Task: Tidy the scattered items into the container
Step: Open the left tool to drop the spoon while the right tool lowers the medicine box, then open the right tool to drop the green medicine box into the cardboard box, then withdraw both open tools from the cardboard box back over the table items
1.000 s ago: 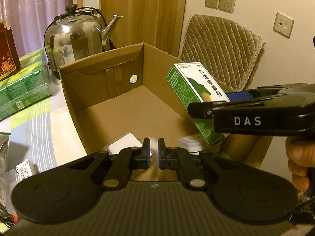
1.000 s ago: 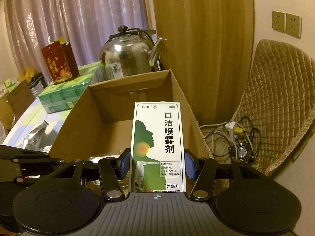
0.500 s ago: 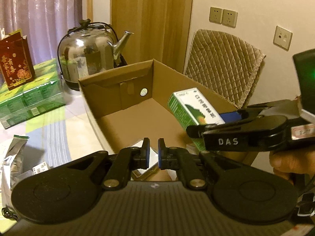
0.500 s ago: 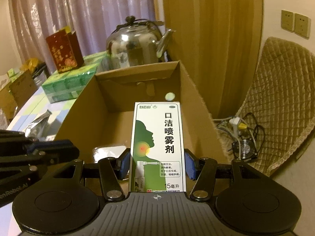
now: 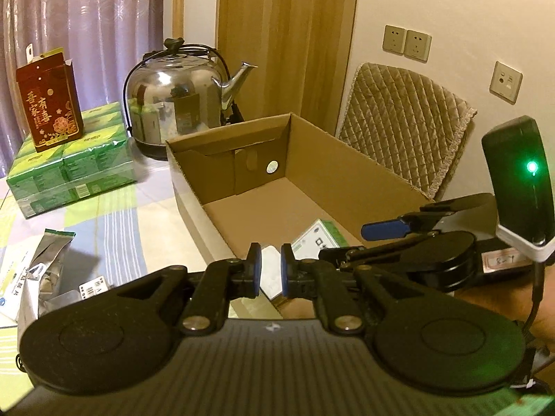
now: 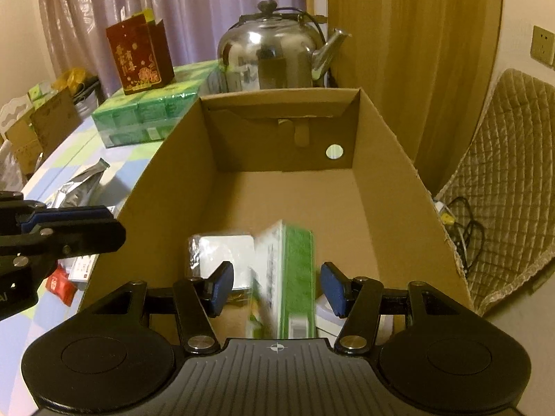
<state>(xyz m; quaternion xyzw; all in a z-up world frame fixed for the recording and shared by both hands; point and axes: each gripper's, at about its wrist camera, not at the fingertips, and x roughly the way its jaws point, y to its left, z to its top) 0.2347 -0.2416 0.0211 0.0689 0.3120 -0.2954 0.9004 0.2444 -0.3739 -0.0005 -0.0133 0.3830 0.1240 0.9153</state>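
Right gripper (image 6: 276,289): spread wide, nothing clasped. Left gripper (image 5: 270,275): pads nearly together, narrow gap, nothing between. Green-and-white medicine box (image 6: 288,277): blurred, inside cardboard box (image 6: 392,170) at near end, beside white packet (image 6: 222,254). Beyond: steel kettle (image 6: 274,59).

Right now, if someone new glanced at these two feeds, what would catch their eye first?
Probably the big open cardboard box filling the middle of both views, with a blurred green and white carton inside it, just past the open right gripper. Next, the shiny steel kettle behind the box. The left gripper sits nearly closed and empty at the box's near edge.
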